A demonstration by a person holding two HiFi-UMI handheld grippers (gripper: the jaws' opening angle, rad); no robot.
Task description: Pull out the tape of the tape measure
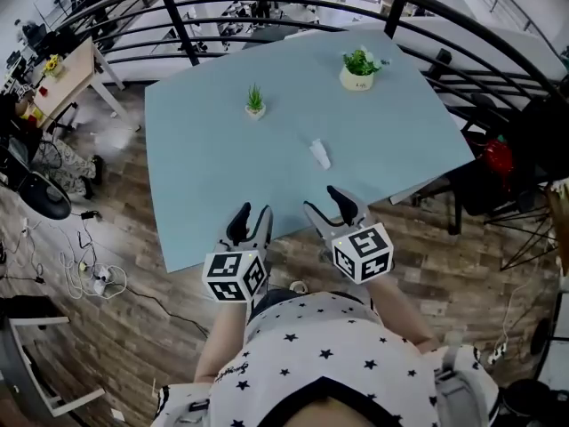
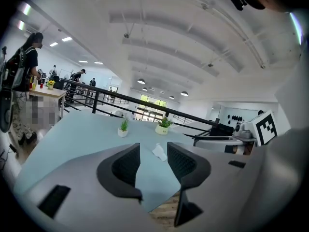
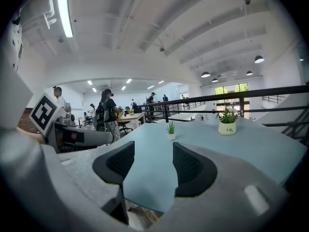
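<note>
White tape measure (image 1: 319, 154), long axis pointing away across table (image 1: 204, 149), left gripper (image 1: 253, 213), right gripper (image 1: 323, 200), both apart, empty

White plant pot (image 3: 227, 128): dark print on the front, right gripper view, reads "Life"; last letter uncertain.
Same pot, head view: print too small to read.

Pale blue table (image 1: 204, 149) on wood floor (image 1: 89, 354), black railing (image 1: 180, 26), bright white ceiling (image 2: 169, 42).
</note>
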